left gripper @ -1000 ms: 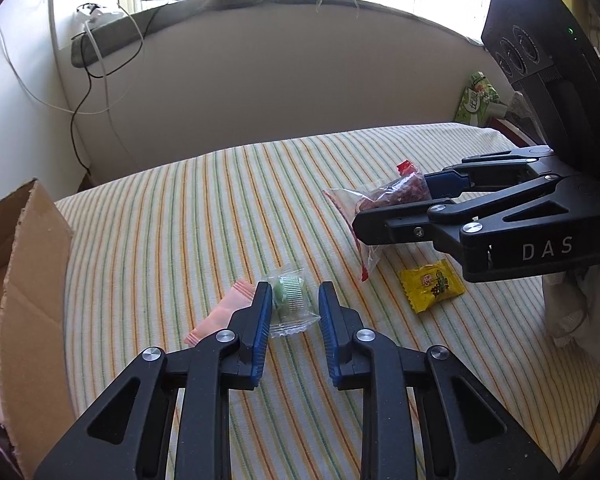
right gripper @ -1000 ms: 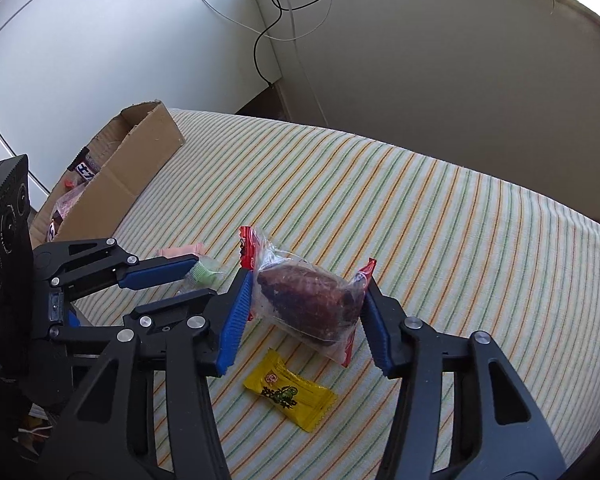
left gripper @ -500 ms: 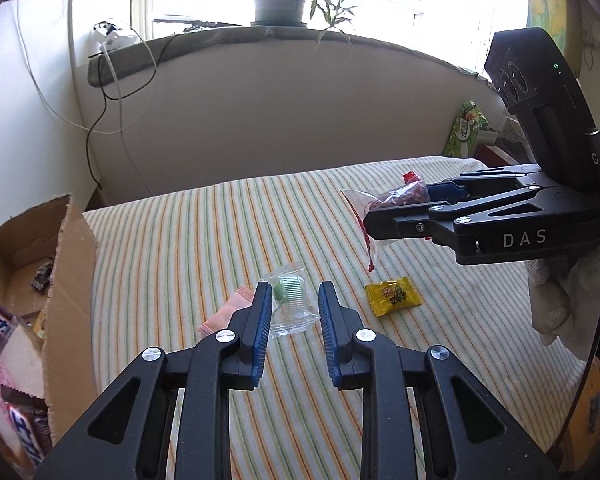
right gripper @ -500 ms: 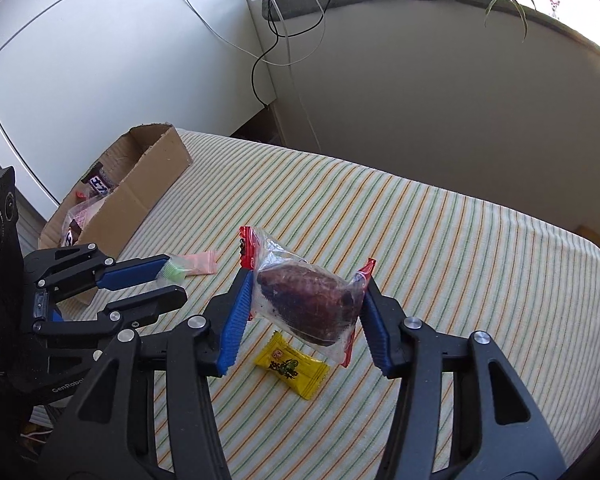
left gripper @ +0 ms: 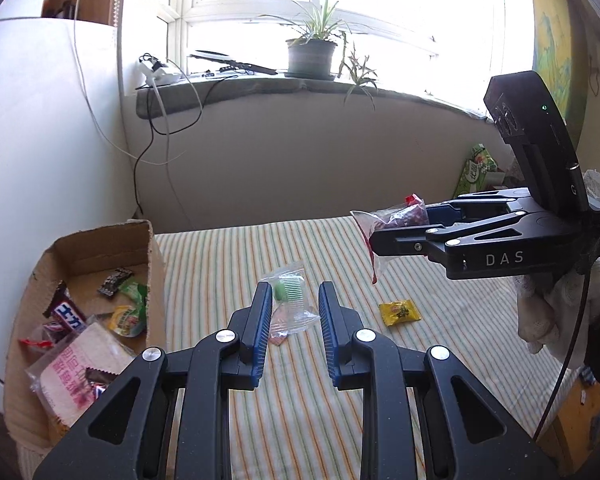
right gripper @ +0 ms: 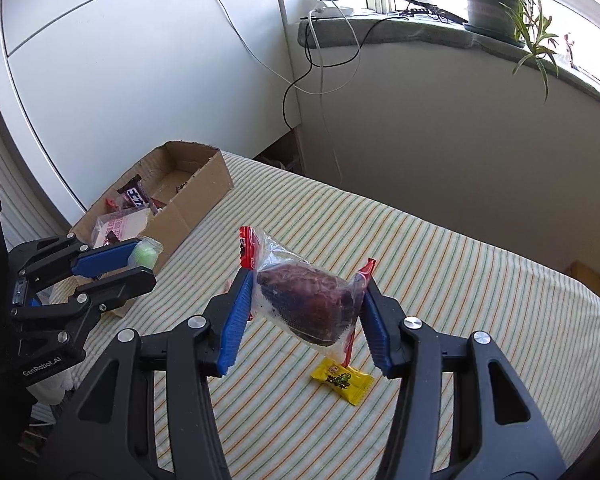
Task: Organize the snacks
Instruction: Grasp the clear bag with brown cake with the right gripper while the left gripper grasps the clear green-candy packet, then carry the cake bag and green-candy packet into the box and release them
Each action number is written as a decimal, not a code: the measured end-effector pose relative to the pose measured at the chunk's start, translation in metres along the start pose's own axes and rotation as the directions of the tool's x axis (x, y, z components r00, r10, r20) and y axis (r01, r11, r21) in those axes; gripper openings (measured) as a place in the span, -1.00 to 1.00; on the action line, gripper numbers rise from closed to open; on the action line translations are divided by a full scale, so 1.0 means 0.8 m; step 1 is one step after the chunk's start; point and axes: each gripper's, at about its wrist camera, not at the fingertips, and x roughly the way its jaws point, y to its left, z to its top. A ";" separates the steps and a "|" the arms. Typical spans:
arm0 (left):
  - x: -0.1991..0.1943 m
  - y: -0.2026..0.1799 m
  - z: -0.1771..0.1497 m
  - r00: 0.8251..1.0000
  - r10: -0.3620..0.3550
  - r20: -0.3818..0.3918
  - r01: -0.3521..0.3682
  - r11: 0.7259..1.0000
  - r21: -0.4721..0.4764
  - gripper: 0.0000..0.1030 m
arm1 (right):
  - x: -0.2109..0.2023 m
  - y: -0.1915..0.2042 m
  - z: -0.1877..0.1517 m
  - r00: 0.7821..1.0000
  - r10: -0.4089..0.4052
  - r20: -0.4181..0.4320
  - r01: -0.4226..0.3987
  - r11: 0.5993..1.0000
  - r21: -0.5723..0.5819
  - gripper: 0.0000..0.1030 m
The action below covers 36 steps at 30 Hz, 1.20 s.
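Observation:
My left gripper (left gripper: 294, 296) is shut on a clear packet with a green candy (left gripper: 288, 291), held above the striped cloth (left gripper: 236, 264). From the right wrist, that gripper (right gripper: 146, 262) and green candy (right gripper: 144, 256) hang beside the near wall of the cardboard box (right gripper: 196, 204). My right gripper (right gripper: 308, 292) is shut on a clear bag of dark red-brown snack (right gripper: 304, 304), lifted off the cloth; the left wrist view shows this gripper (left gripper: 396, 224) and bag (left gripper: 400, 216) at the right. A yellow candy (right gripper: 342, 382) (left gripper: 400, 312) lies on the cloth below. A pink packet (left gripper: 278, 330) lies under the left fingers.
The open cardboard box (left gripper: 152, 264) at the left holds several wrapped snacks. A green packet (left gripper: 476, 172) stands beyond the bed at the far right. A windowsill with a potted plant (left gripper: 312, 56) and hanging cables (left gripper: 152, 148) runs behind. A gloved hand (left gripper: 548, 312) holds the right gripper.
Both grippers have risen with their packets still held. The left one has swung towards the box, whose inside now shows. The yellow candy and pink packet stay on the cloth.

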 end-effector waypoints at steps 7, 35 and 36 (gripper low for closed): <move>-0.030 0.052 -0.007 0.997 0.066 0.034 -0.064 0.996 -0.067 -0.57 | 0.011 0.042 0.028 1.000 0.025 0.012 -0.025 0.998 -0.051 0.05; -0.060 0.190 -0.050 0.974 0.228 0.013 -0.221 0.954 -0.204 -0.57 | 0.161 0.192 0.144 0.990 0.140 -0.035 -0.144 0.978 -0.149 0.05; -0.059 0.190 -0.050 0.974 0.228 0.012 -0.221 0.954 -0.204 -0.57 | 0.169 0.195 0.147 0.989 0.143 -0.041 -0.147 0.978 -0.148 0.05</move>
